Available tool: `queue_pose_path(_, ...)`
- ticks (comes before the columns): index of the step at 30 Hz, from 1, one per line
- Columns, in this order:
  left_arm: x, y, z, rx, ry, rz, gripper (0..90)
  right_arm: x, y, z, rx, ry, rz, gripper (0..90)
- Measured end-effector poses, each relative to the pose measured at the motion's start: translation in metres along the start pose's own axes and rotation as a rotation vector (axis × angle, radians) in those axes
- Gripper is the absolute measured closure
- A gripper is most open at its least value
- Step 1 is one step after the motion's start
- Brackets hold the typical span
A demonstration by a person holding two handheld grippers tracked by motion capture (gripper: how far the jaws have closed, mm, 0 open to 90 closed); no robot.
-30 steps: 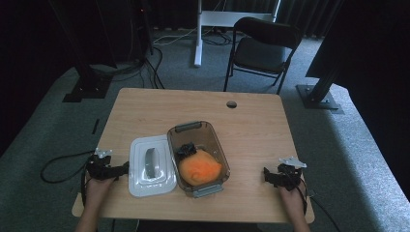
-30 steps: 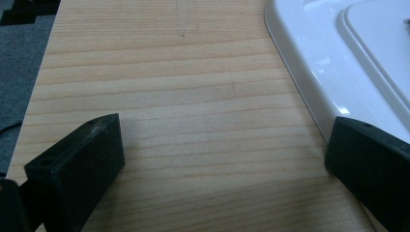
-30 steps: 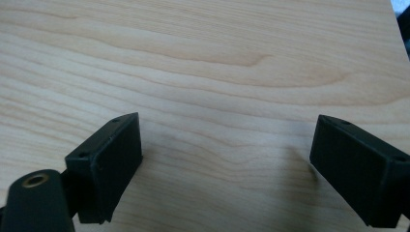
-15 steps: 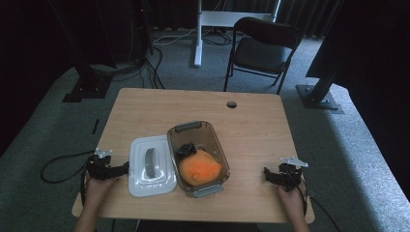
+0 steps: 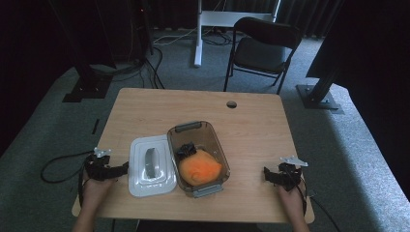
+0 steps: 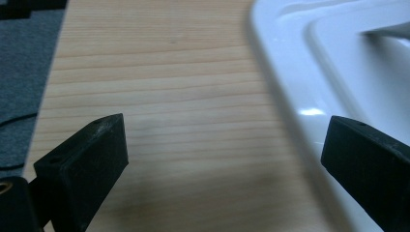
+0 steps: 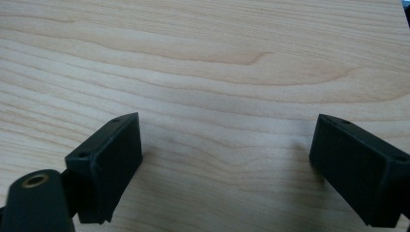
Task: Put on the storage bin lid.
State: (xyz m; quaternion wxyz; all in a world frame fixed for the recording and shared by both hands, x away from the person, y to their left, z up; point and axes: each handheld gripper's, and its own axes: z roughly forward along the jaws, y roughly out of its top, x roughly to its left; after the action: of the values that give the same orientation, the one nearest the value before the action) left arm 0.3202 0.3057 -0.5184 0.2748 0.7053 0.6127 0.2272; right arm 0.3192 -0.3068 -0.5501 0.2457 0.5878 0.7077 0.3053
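White lid (image 5: 152, 166) lay flat on the surface (image 5: 251, 125) just left of the open container (image 5: 198, 151). My left gripper (image 5: 120, 168) sat beside it, jaws wide; the right gripper (image 5: 269, 173) waited apart, jaws wide too. I judged the next move: grasp the lid's edge squarely.

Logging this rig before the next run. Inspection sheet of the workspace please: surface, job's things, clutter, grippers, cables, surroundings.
Surface: wooden table, with a round hole near the far edge.
Job's things: clear container holding an orange item and a small black item; white lid lies flat beside it, touching or nearly so.
Clutter: nothing seen.
Grippers: left gripper open, low over the table at the lid's edge; right gripper open over bare wood.
Cables: one trails from the left gripper off the table; others on the floor behind.
Surroundings: grey carpet, folding chair, white stand, dark frame bases.
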Motion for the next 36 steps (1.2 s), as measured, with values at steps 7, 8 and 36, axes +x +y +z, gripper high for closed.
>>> queue_pose_path(7,-0.033,0.006,-0.012,0.015,-0.046,0.031,3.2,0.000,0.000,0.000,0.000,0.000,0.000,10.7)
queue_pose_path(8,-0.036,0.007,-0.013,0.013,-0.058,0.028,3.1,0.000,0.000,0.000,0.000,0.000,0.000,10.7)
queue_pose_path(36,-0.088,0.032,0.014,0.049,-0.116,0.034,15.5,0.000,0.000,0.000,0.000,0.000,0.000,10.7)
